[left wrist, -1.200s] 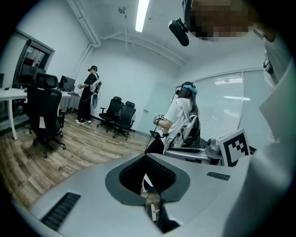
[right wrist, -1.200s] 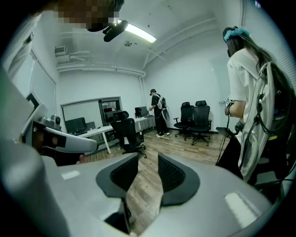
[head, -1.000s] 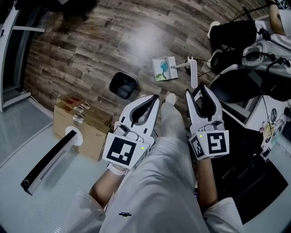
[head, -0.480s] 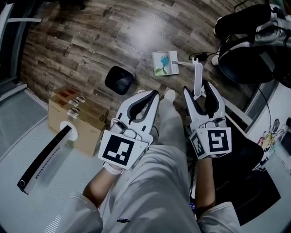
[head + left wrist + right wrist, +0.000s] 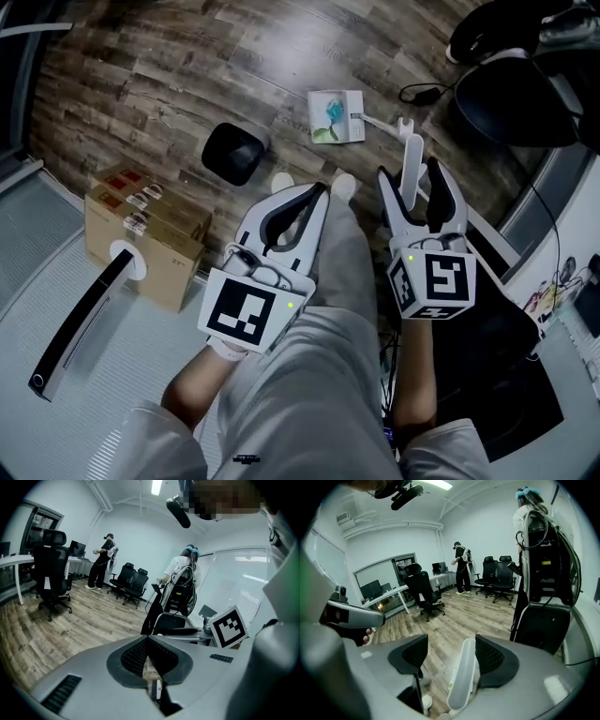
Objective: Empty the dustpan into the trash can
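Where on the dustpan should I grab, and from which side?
Take the dustpan by its long white handle, near the top end, coming down from the person's side. The handle rises from the pan on the floor and stands between the jaws of the right gripper, which have just been opening. Close them on it there.

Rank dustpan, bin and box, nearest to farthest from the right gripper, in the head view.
1. Dustpan: handle between the right gripper's jaws, which have just been opening.
2. Bin, farther left.
3. Box, farthest left.
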The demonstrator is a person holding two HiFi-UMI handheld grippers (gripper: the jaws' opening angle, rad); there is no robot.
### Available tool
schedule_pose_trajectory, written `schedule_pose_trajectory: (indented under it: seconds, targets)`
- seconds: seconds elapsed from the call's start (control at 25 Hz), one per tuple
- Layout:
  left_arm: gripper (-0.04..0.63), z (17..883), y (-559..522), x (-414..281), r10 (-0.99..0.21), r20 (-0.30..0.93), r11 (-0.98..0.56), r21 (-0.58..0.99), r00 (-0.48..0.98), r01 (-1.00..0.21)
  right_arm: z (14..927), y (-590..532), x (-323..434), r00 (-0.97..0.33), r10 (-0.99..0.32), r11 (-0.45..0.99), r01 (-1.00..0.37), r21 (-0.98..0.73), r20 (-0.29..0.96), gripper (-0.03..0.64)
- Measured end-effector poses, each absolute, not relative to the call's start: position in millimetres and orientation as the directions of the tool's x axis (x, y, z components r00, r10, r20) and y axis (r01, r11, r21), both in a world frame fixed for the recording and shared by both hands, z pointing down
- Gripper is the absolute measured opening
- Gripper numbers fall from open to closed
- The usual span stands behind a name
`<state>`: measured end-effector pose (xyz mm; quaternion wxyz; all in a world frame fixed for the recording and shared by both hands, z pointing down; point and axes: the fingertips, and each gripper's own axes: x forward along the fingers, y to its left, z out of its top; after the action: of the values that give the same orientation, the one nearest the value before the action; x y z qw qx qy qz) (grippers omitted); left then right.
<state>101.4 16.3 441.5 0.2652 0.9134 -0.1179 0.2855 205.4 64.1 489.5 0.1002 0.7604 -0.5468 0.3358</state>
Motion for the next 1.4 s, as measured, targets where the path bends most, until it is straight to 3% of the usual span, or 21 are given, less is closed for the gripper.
schedule_pose_trajectory:
  seconds: [0.76,0.88,0.96,1.16,1.4]
  targets:
    - [0.006,479.2,5.4,121.3,-0.051,0.636,-0.819,0.415,0.770,-0.397,563.9,50.1,241.6,0.125,-0.615,-0.455,-0.863,-0.220,0.779,0.309]
    - [0.006,477.8,2.3,120.1,-0.051,0.640,-0.821,0.410,0.767,-0.397,568.4,52.0,242.0,0.136,-0.576,-0.487,-0.849,-0.205,0.806,0.249]
    - [0.006,478.7,4.0,120.1,-0.045,0.646,-0.824,0.407,0.762,-0.394,569.9,55.6,244.8,0.162,-0.546,-0.504,-0.847,-0.168,0.822,0.163]
    - [0.006,482.6,13.5,123.7,-0.031,0.647,-0.826,0.413,0.762,-0.383,575.3,62.5,250.5,0.171,-0.477,-0.506,-0.855,-0.110,0.862,0.150]
    - [0.006,485.3,31.7,117.1,-0.006,0.651,-0.835,0.414,0.759,-0.362,575.6,90.9,260.2,0.317,-0.428,-0.568,-0.823,0.021,0.846,0.120]
